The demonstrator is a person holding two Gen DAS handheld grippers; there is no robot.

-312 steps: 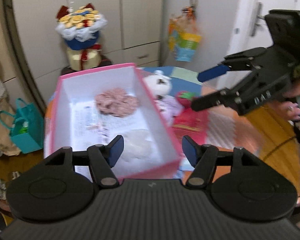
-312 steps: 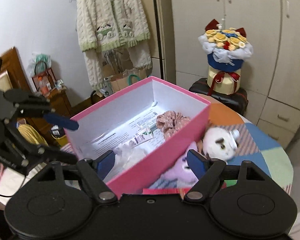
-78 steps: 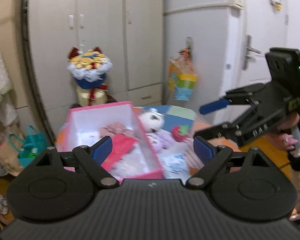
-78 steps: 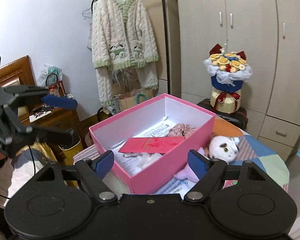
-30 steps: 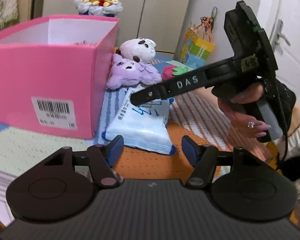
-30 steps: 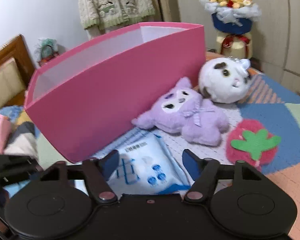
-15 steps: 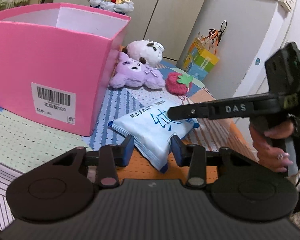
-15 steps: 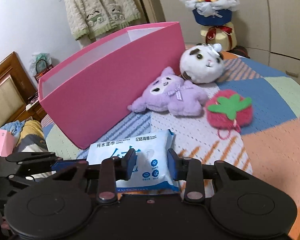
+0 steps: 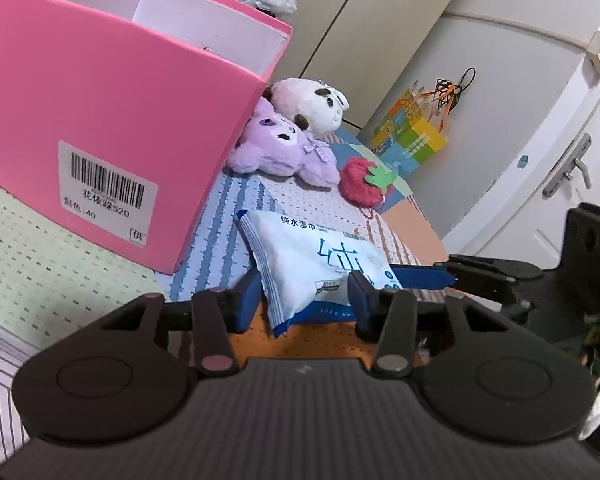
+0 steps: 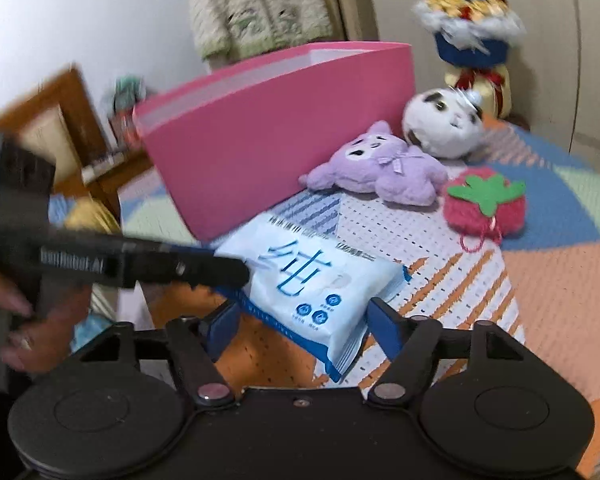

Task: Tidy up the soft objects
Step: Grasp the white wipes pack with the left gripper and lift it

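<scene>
A blue and white pack of wet wipes (image 9: 312, 260) lies on the patterned tablecloth, also in the right wrist view (image 10: 312, 280). My left gripper (image 9: 304, 300) is closed around its near end, fingers against both sides. My right gripper (image 10: 304, 320) is open with its fingers either side of the pack's other end. A pink box (image 9: 99, 92) stands left of the pack. A purple plush (image 9: 279, 148), a white plush (image 9: 312, 104) and a red strawberry plush (image 9: 364, 180) lie beside the box.
A flower bouquet (image 10: 472, 32) stands behind the table. A cardigan (image 10: 259, 4) hangs on the wall. White cupboards and a door (image 9: 560, 140) are at the right. A wooden headboard (image 10: 47, 132) is at the left.
My left gripper has closed in on the wipes pack's end. My right gripper has opened wider and shifted round the pack's other end. The right view is blurred with motion.
</scene>
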